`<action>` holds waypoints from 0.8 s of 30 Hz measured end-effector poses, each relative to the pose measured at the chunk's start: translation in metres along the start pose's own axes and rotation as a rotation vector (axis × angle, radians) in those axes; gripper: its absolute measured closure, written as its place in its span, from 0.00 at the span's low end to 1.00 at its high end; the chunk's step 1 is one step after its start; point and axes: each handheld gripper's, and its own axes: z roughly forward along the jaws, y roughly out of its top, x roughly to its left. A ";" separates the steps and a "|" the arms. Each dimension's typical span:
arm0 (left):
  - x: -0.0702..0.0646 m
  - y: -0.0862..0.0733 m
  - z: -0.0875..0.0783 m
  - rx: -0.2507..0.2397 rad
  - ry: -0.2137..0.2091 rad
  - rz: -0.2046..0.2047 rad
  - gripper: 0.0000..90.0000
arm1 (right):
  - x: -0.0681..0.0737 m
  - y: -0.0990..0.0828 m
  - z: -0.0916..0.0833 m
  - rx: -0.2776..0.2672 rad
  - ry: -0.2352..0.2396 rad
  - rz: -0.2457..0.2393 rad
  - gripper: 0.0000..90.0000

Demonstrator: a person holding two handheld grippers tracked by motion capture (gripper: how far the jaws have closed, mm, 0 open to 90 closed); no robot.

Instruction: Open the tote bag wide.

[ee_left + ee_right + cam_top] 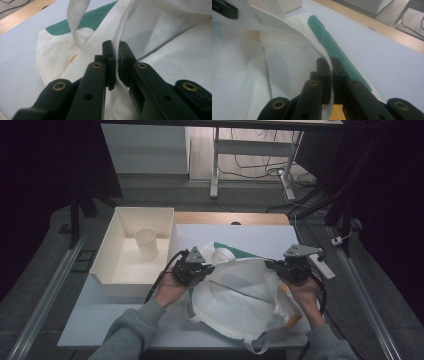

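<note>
Holding the white bag (240,295) by its rim, I have my left gripper (199,269) pinching the cloth edge at nine o'clock and my right gripper (286,268) pinching the opposite edge at three, both pairs of jaws pressed together on fabric. Gripping opposite sides keeps the mouth spread and lifted, I think so something can go in; the cup (146,243) in the cream bin (107,255) at ten o'clock may be meant for it. The bag lies on the table (260,234) between my hands, its long axis running six to twelve, mouth toward twelve, one handle (256,346) trailing toward six.
</note>
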 end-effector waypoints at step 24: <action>-0.003 -0.005 0.037 0.109 0.020 -0.013 0.95 | -0.013 -0.028 0.031 0.117 -0.005 0.063 0.97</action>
